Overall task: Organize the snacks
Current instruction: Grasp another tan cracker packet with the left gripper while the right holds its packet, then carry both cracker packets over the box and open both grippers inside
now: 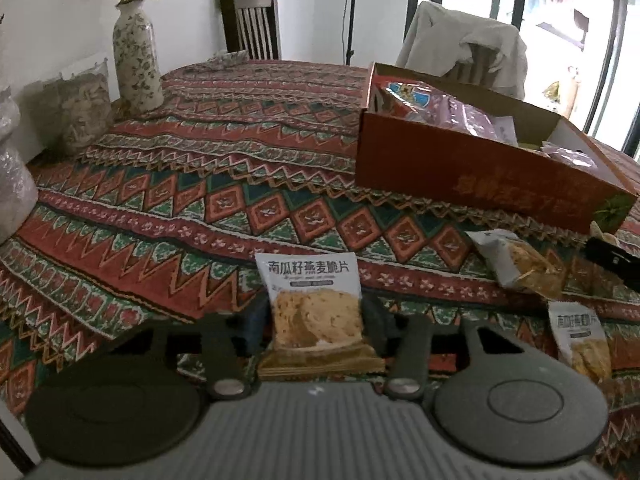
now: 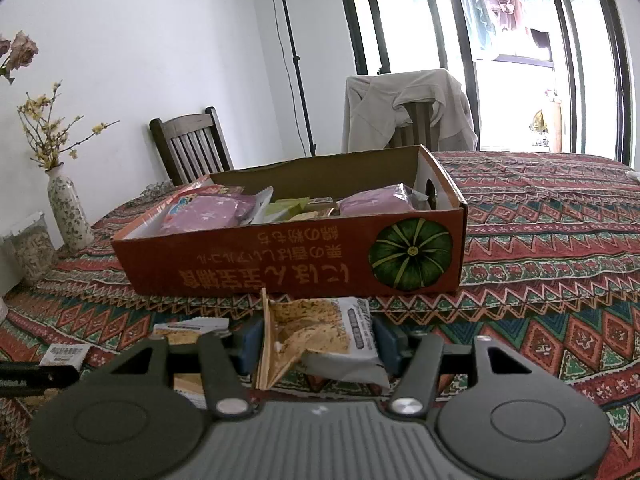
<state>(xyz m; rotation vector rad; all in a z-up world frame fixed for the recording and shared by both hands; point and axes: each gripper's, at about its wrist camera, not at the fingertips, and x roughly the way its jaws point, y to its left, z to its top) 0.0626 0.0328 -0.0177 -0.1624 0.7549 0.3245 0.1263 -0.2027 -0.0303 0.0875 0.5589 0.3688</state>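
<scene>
Left wrist: tongs (image 1: 316, 320) clamp oat-crisp packet (image 1: 314, 300).

White wall (image 2: 160, 40), 2 chairs (image 2: 188, 148), bright windows (image 2: 512, 60).

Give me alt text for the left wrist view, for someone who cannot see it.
The left gripper has its jaws closed on an upright white snack packet above a patterned tablecloth. An open orange cardboard box of snacks sits to the right, with two more packets lying in front of it.
</scene>
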